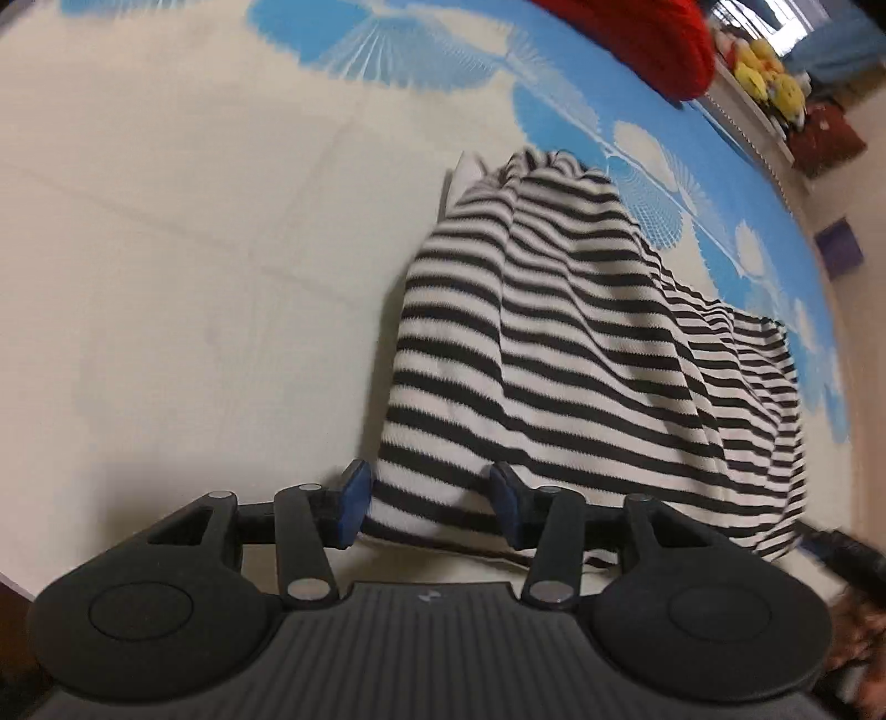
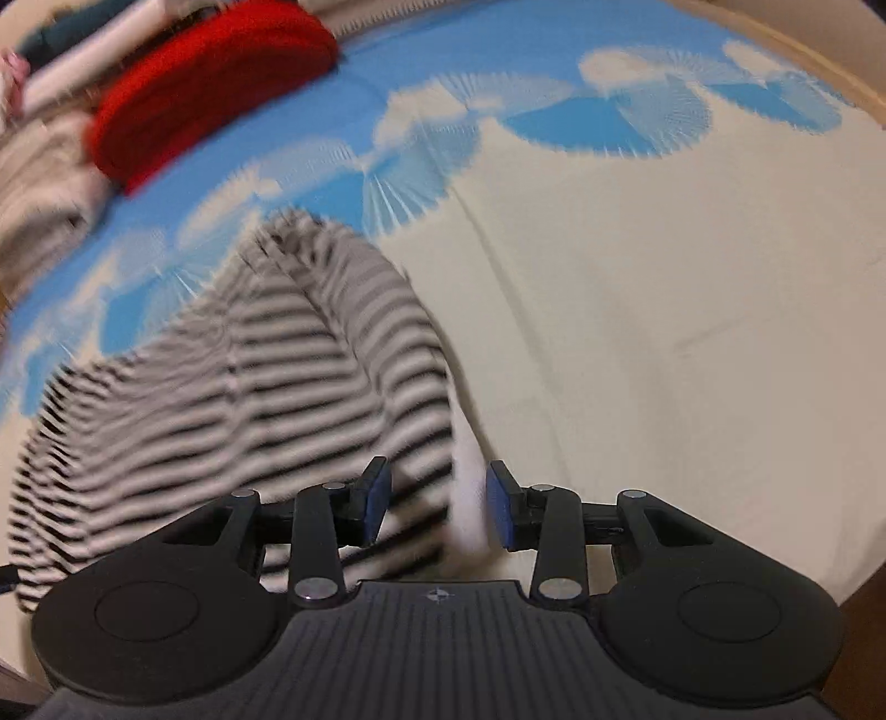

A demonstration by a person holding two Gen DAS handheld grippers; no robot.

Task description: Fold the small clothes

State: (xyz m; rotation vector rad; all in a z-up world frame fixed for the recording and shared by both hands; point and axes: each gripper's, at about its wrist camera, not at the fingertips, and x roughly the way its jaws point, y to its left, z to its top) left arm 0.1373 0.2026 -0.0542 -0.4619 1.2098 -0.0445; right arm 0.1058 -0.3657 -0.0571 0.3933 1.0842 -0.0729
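Note:
A black-and-white striped knit garment [image 1: 554, 354] lies rumpled on a cream and blue patterned bedsheet [image 1: 194, 249]. My left gripper [image 1: 432, 507] is open, with the garment's near left corner lying between its blue pads. In the right wrist view the same striped garment [image 2: 266, 387] is blurred by motion. My right gripper [image 2: 437, 507] is open, with the garment's near right edge and its white lining between the pads.
A red knit item [image 1: 648, 39] lies at the far end of the bed; it also shows in the right wrist view [image 2: 210, 88]. Yellow plush toys [image 1: 769, 77] sit on a shelf beyond. Folded pale clothes [image 2: 39, 171] are stacked at far left.

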